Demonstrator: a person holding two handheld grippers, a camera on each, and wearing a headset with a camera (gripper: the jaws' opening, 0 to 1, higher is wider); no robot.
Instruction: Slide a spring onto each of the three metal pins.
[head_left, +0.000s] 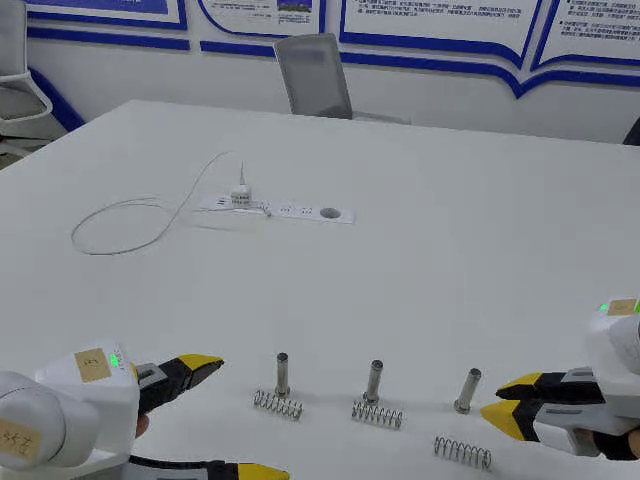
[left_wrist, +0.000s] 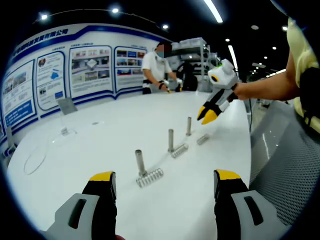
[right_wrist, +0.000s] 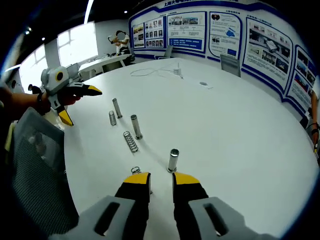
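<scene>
None threaded yet: three pins upright on the surface, a spring lying beside each. On left gripper fingers wide apart, on right gripper narrowly apart, both empty. All three left to do.

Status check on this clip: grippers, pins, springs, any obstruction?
Left gripper open, empty; right gripper open, empty. Three pins upright, all bare. Three springs lie on table beside them. Power strip and cable far back, no obstruction.

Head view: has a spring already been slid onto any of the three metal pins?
No, all three springs lie flat on the table beside the upright pins, none around a pin.
</scene>
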